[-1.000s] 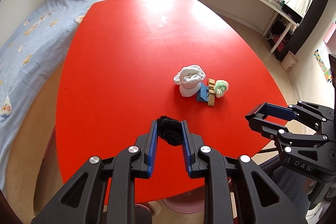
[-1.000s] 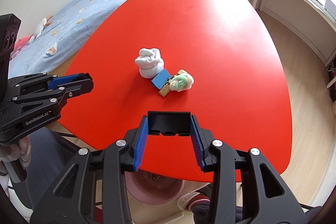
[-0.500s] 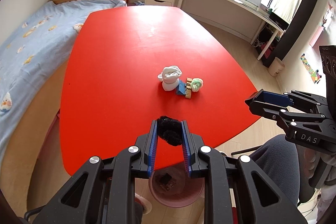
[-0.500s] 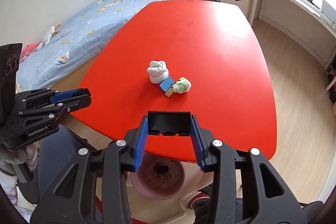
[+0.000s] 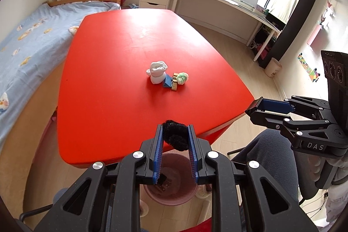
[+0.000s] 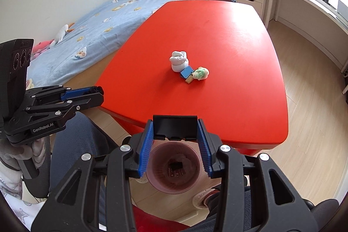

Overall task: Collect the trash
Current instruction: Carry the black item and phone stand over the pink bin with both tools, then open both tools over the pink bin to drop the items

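Red table (image 5: pixel 121 71), big oval top, near edge now just ahead of both grippers. Pink trash bin (image 6: pixel 174 169) on the floor below that edge, in front of the seated person's knees; some dark scraps already at its bottom. Left gripper (image 5: pixel 175 140) pinching a black fuzzy clump (image 5: pixel 175 137) between blue pads, jaws nearly together. Right gripper (image 6: pixel 175 129) clamped on a flat black plastic piece (image 6: pixel 175 126), held crosswise, long axis running pad to pad, jaws partway apart.

Key relation: bin mouth lies below and just behind both sets of fingertips in each wrist view; the right gripper looks more squarely over it, the left sits toward the bin's near-left rim. Judgement: right is better placed to drop first.

Leftovers mid-table, well apart from both tools: white balled sock (image 5: pixel 157 73), touching blue block (image 5: pixel 167 83), small tan block (image 5: pixel 174 84), green-white yarn ball (image 5: pixel 182 77).
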Action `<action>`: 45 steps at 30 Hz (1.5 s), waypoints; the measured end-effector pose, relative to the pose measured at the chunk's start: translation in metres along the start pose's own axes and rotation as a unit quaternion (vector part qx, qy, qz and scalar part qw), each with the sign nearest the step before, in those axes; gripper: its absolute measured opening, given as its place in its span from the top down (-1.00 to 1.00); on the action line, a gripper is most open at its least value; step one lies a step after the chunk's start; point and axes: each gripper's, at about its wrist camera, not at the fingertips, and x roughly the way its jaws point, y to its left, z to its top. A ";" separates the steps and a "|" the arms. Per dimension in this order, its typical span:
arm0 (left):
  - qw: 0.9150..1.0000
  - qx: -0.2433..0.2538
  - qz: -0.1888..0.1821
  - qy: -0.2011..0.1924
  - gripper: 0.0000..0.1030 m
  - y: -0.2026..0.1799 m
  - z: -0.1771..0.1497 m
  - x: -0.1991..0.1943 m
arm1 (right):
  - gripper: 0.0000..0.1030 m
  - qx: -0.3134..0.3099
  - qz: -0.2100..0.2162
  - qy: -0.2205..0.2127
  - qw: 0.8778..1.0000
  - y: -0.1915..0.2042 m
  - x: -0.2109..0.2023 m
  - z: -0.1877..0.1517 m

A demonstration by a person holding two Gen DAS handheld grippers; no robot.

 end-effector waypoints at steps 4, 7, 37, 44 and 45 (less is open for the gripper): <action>1.000 0.002 -0.005 0.006 0.58 -0.003 -0.009 -0.005 | 0.23 -0.005 0.005 0.004 1.000 0.005 -0.006 -0.009; 1.000 0.004 -0.009 0.013 0.58 -0.004 -0.016 -0.006 | 0.23 -0.007 0.010 0.008 1.000 0.008 -0.008 -0.014; 0.999 0.012 -0.034 0.030 0.58 -0.012 -0.027 0.000 | 0.23 -0.009 0.041 0.024 0.999 0.013 -0.002 -0.024; 0.999 0.008 -0.023 0.029 -0.32 -0.010 -0.026 0.003 | -0.38 -0.007 0.035 0.018 0.999 0.013 -0.003 -0.022; 1.000 0.005 -0.020 0.023 -0.51 -0.008 -0.026 0.001 | -0.57 -0.005 0.029 0.011 1.000 0.012 -0.004 -0.022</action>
